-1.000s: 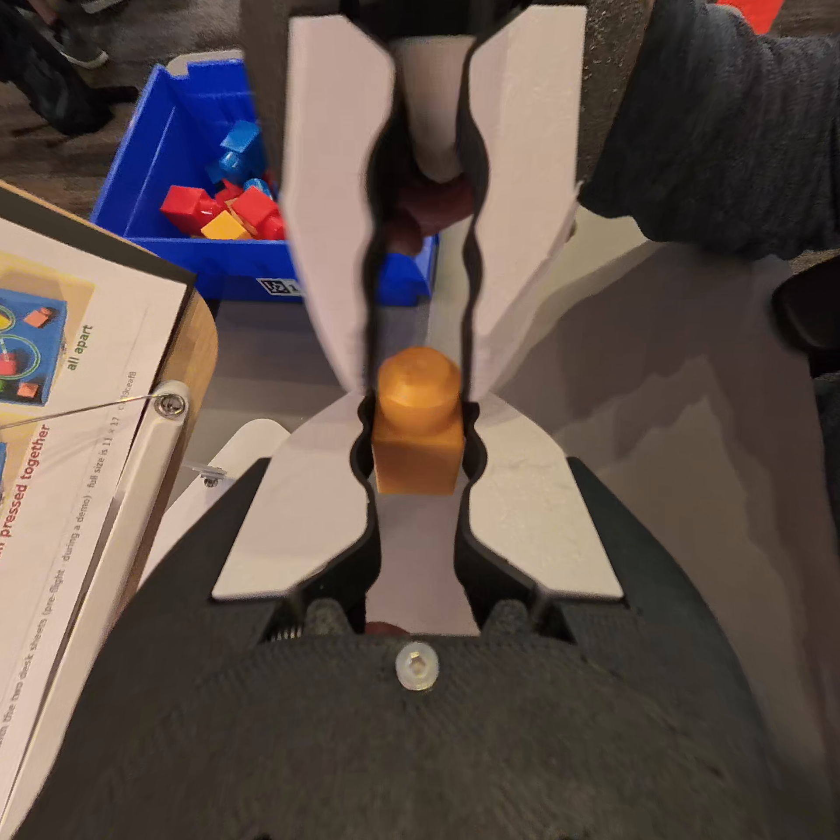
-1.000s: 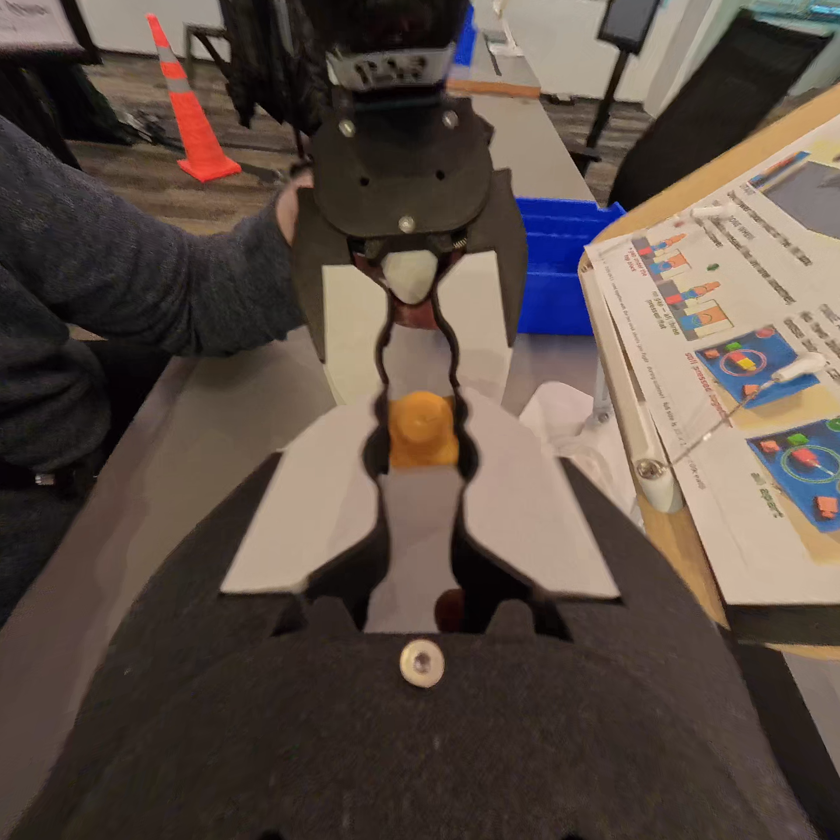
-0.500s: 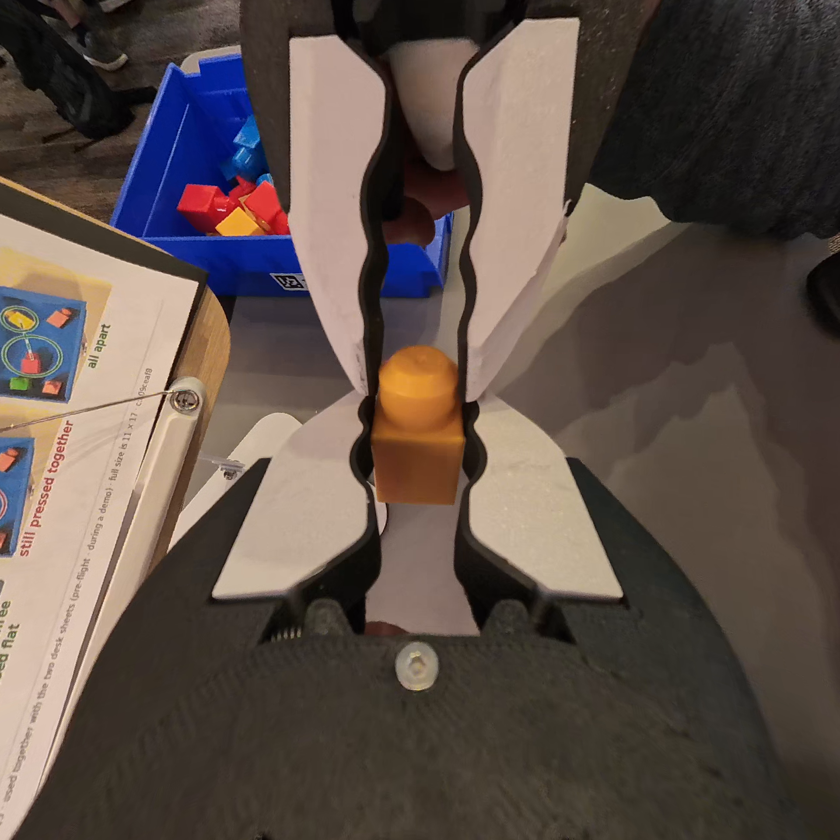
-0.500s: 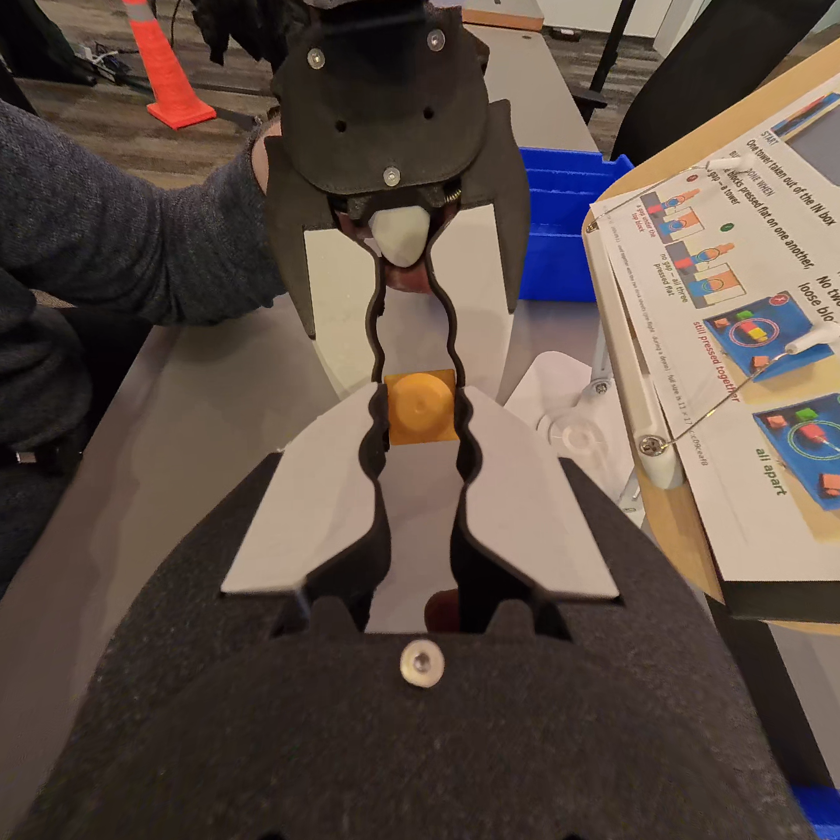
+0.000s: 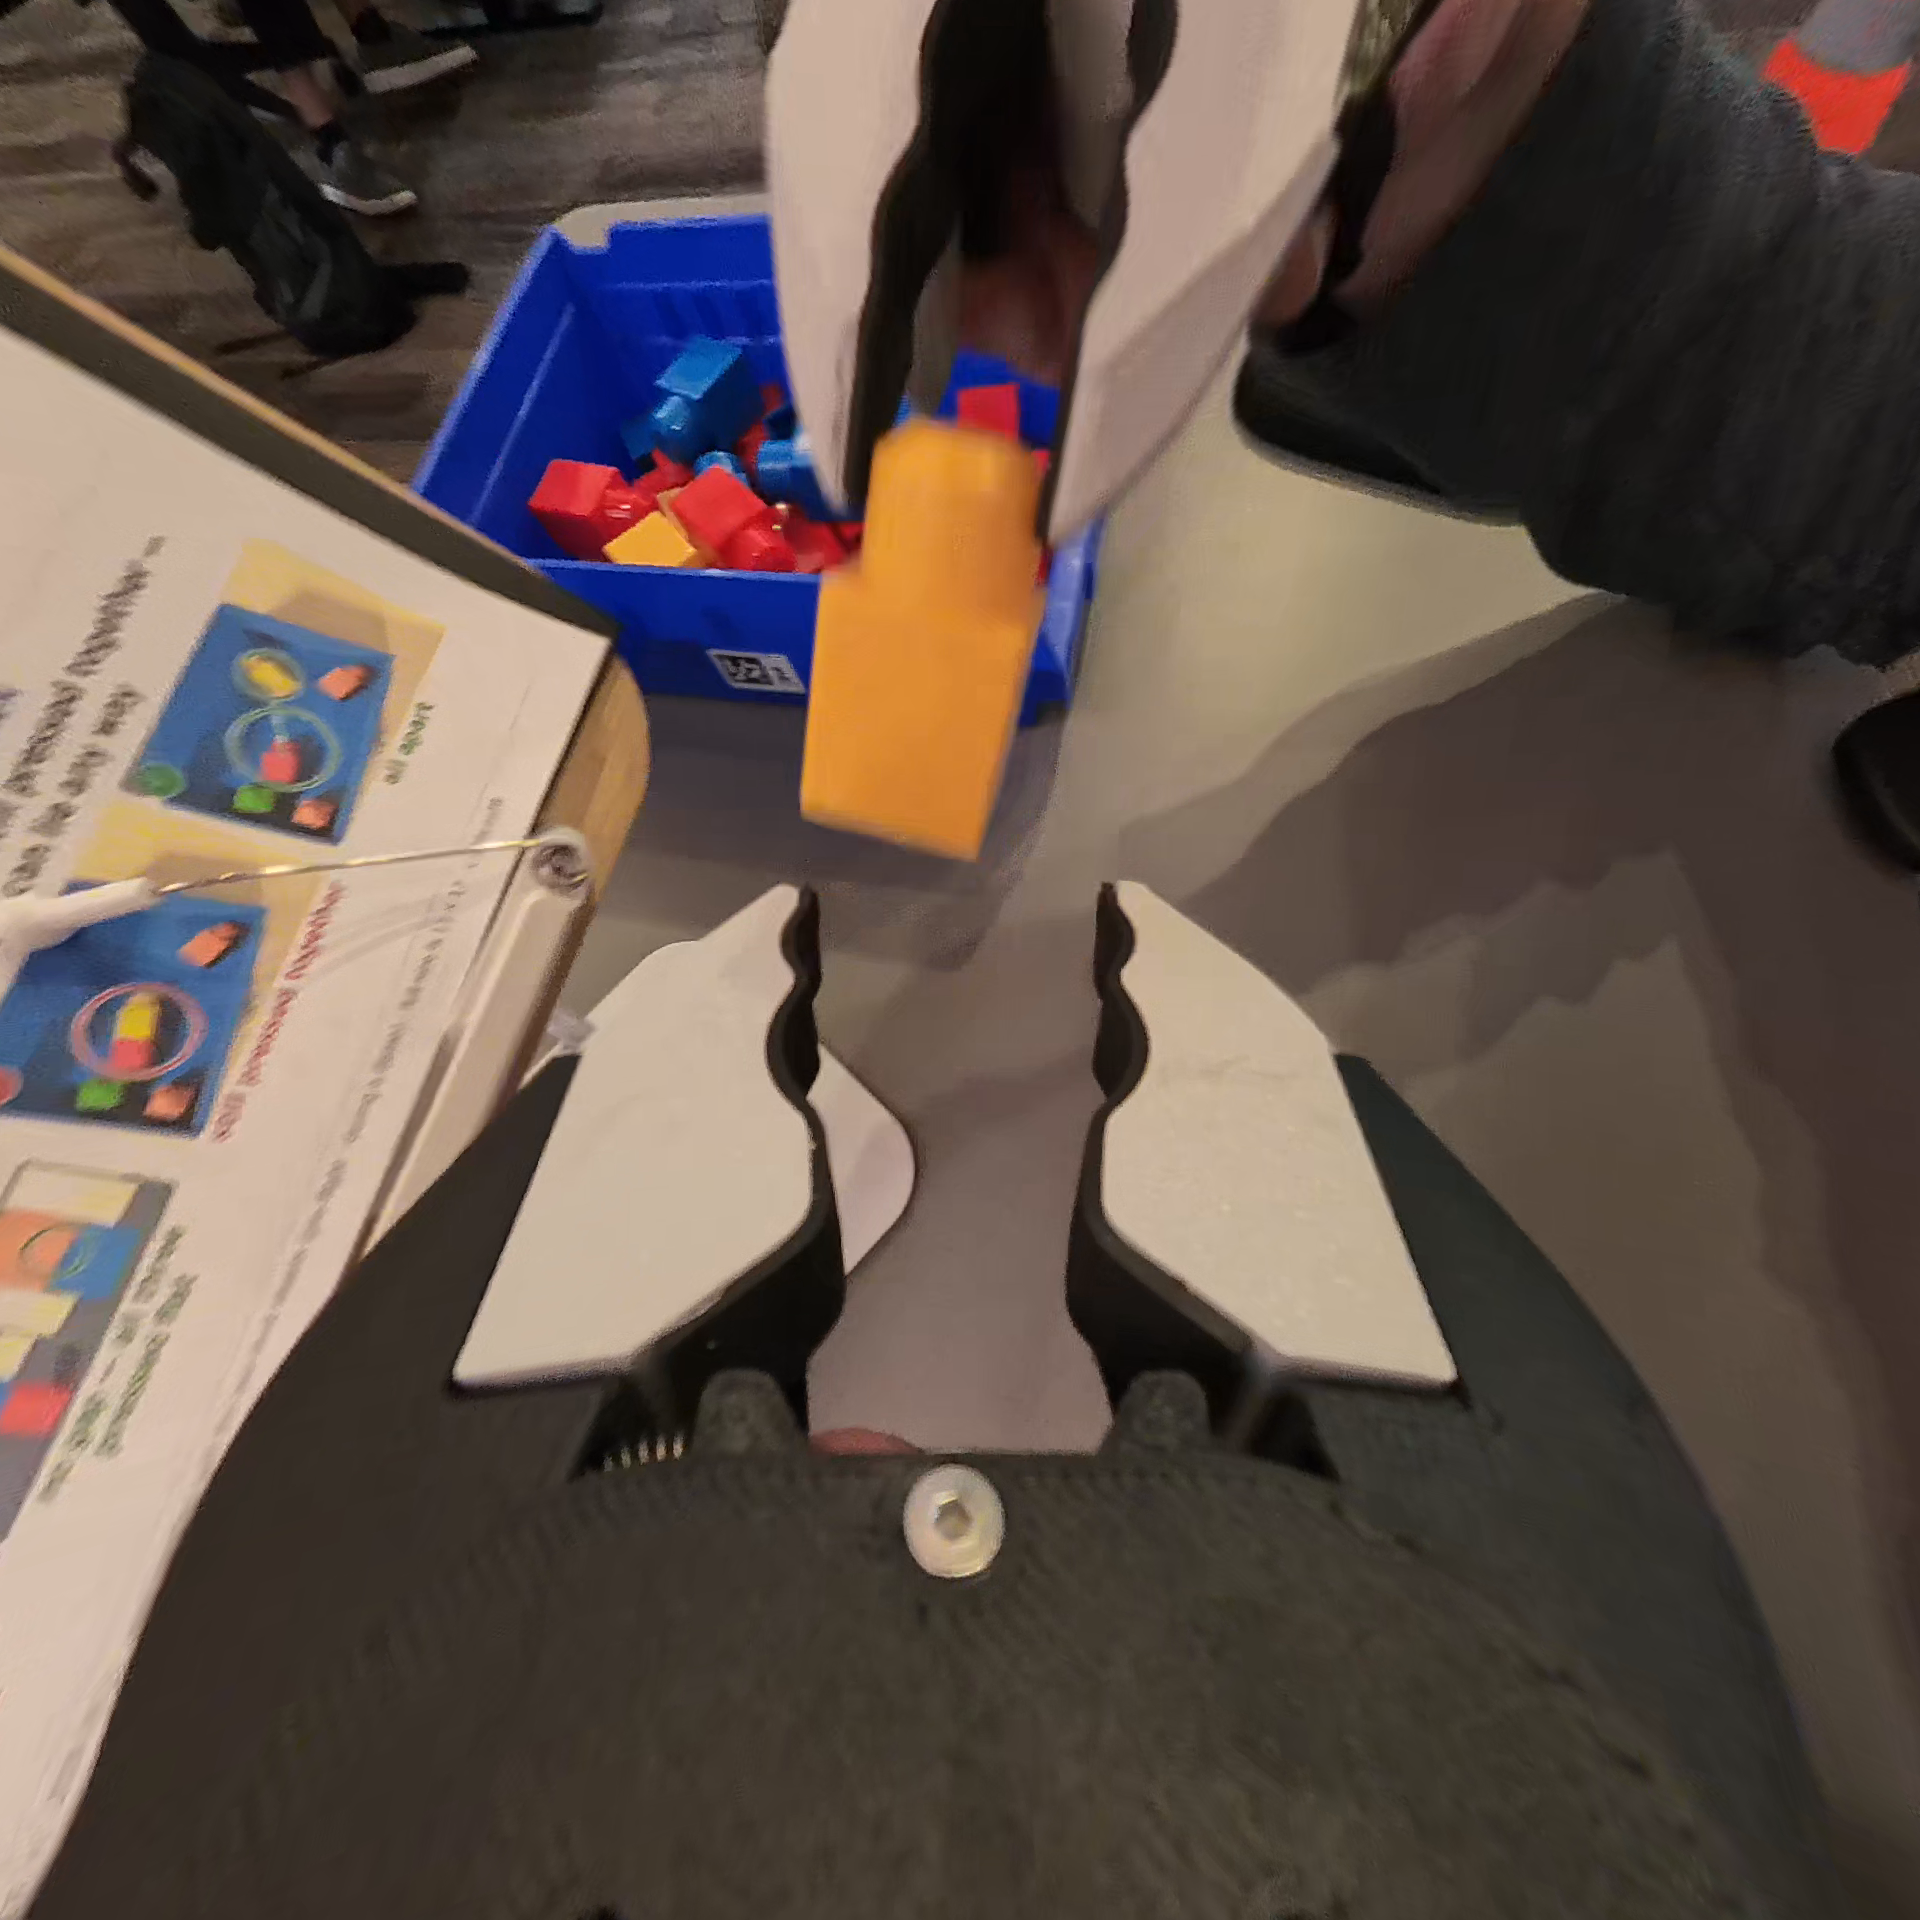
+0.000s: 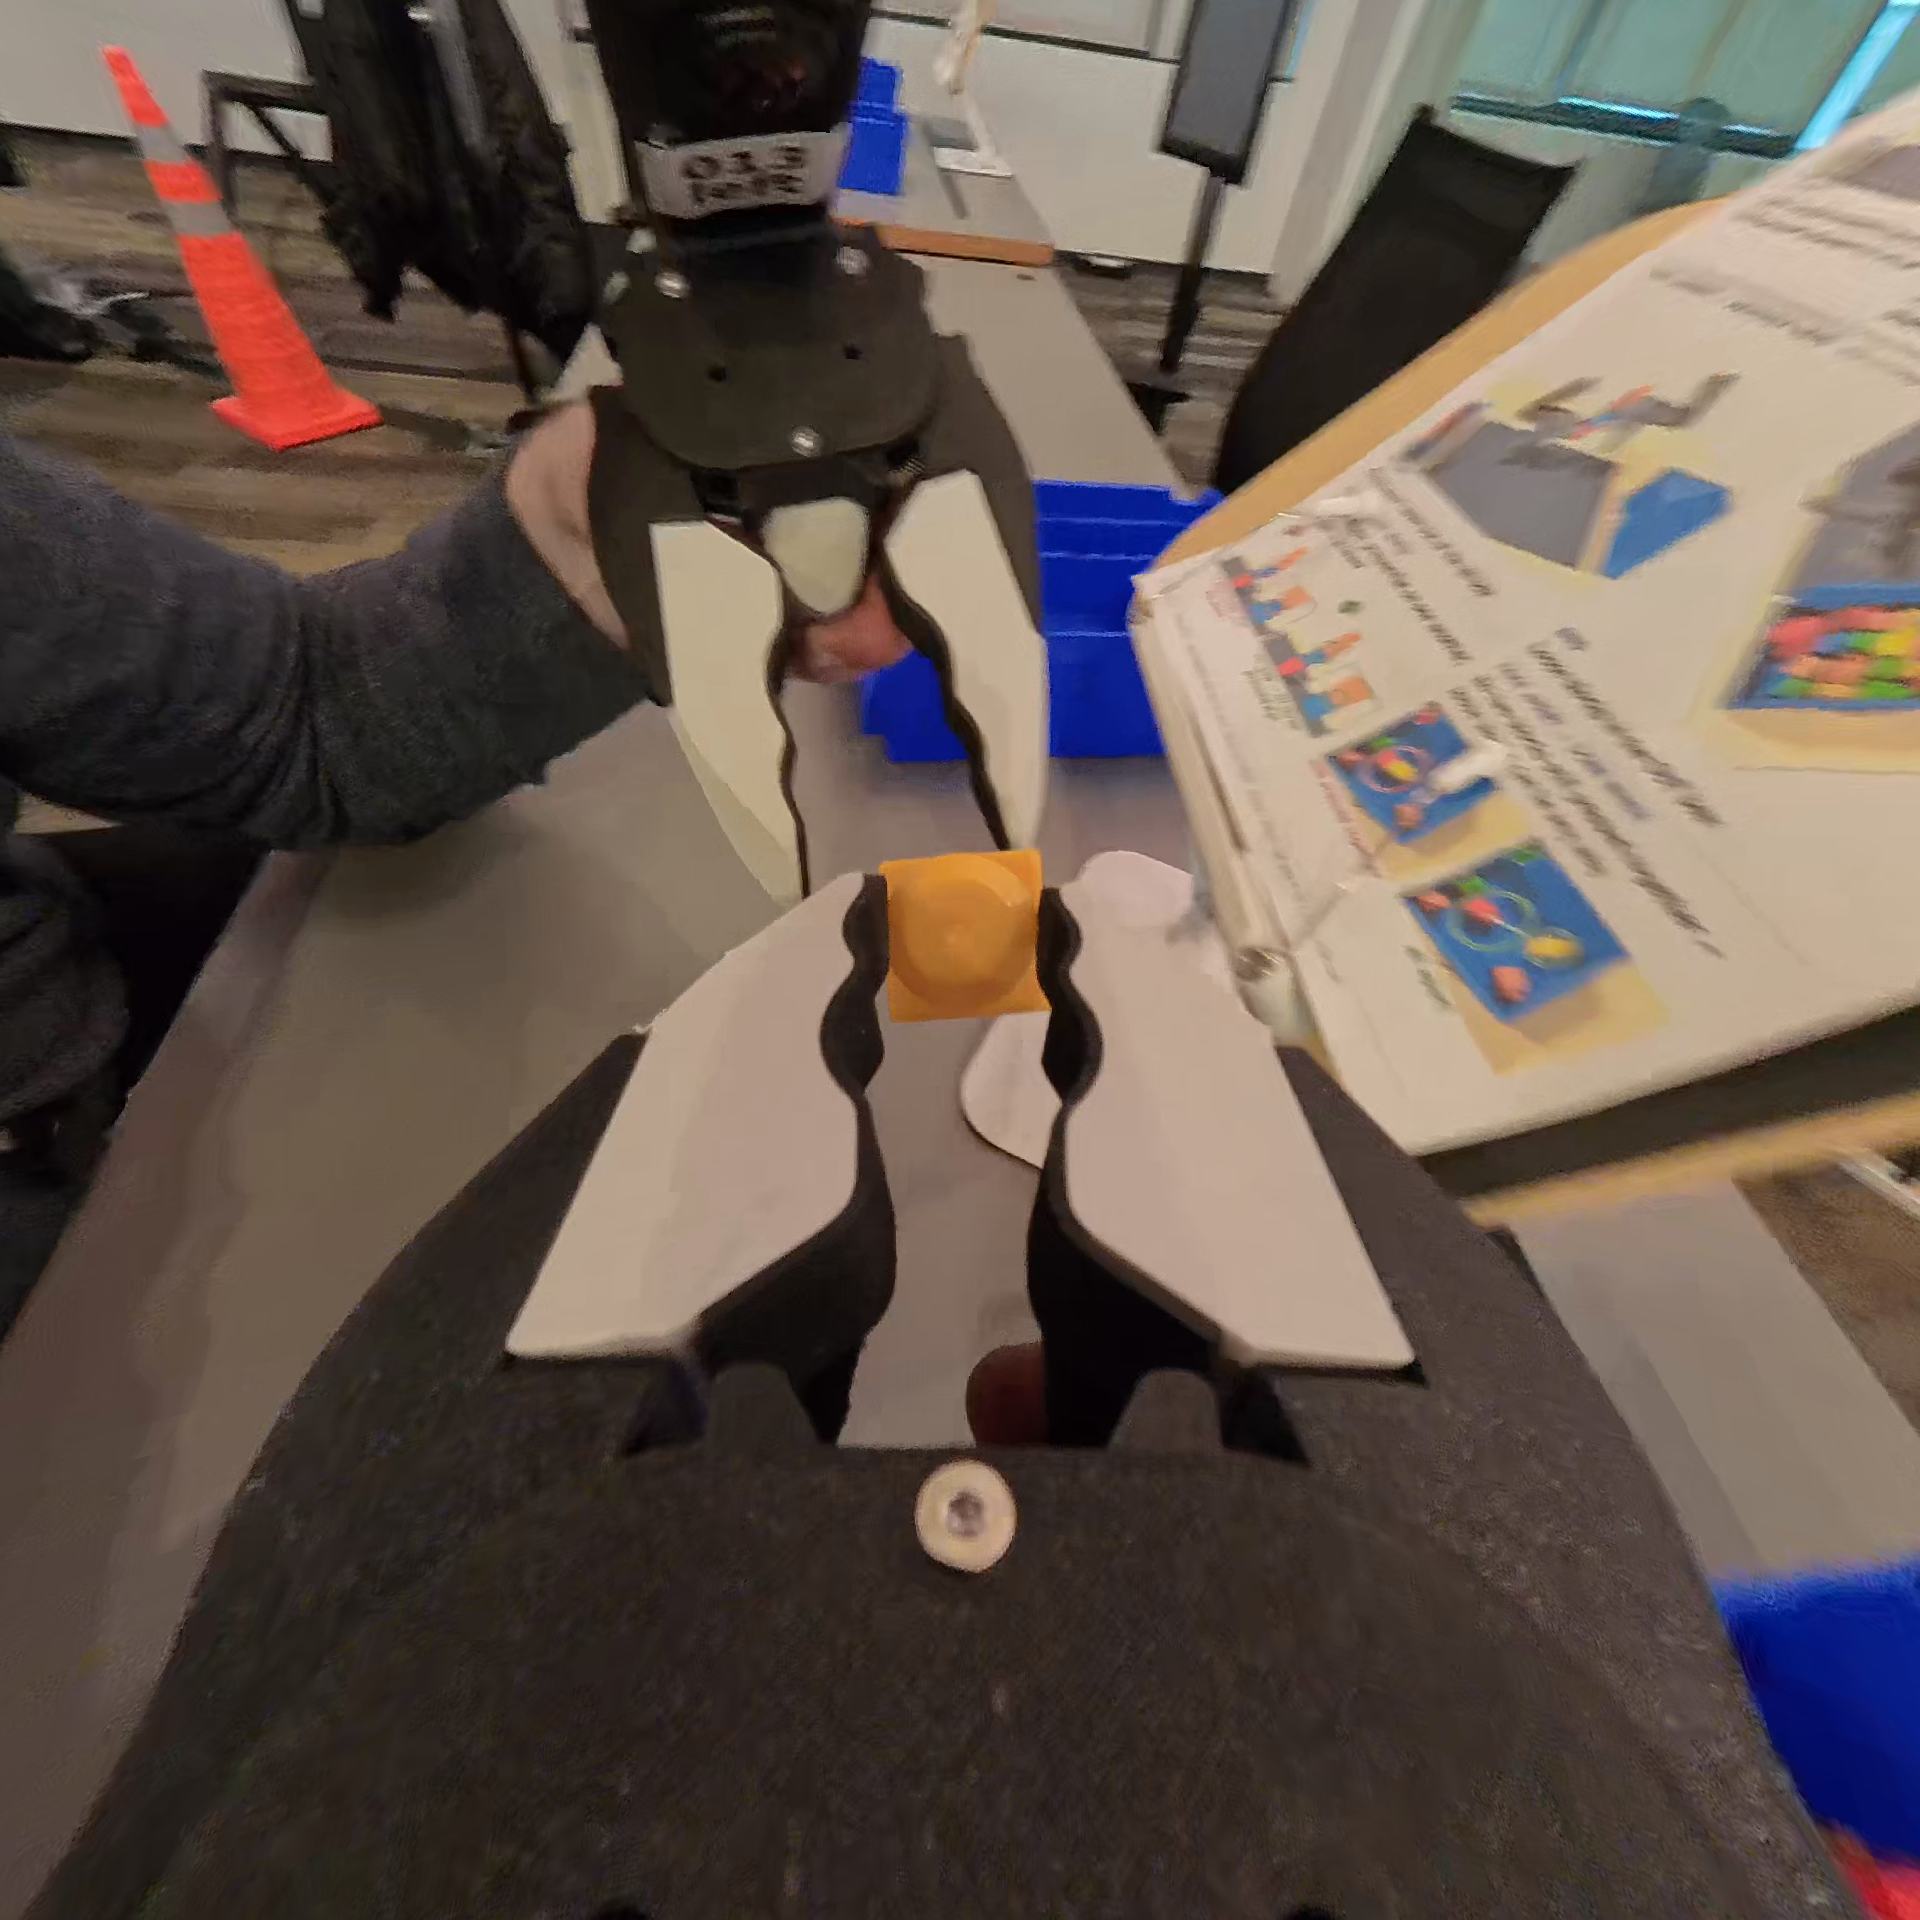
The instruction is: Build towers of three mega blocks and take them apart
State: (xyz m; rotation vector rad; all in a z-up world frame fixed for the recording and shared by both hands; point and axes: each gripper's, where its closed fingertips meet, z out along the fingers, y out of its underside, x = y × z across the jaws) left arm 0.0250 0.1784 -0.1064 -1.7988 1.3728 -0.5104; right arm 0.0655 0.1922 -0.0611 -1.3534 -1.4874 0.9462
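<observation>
The right gripper (image 6: 961,914) pinched 1 orange block (image 6: 961,935) aloft, probably bound for the bin (image 5: 582,343), while the left gripper's (image 5: 951,914) fingers gaped empty.

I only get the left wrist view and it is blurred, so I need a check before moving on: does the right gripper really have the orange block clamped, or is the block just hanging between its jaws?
Observer: The right wrist view shows the right gripper with a pad pressed on each side of the orange block; it is held.
Operator: Which way does the block face in that grip?
Observer: Its round stud points back toward the right gripper's camera.
Operator: Anything behind my left gripper?
Observer: Behind the left gripper, an orange traffic cone stands on the floor.
Operator: More bins?
Observer: A second blue bin stands on the table, beyond the left gripper.
</observation>
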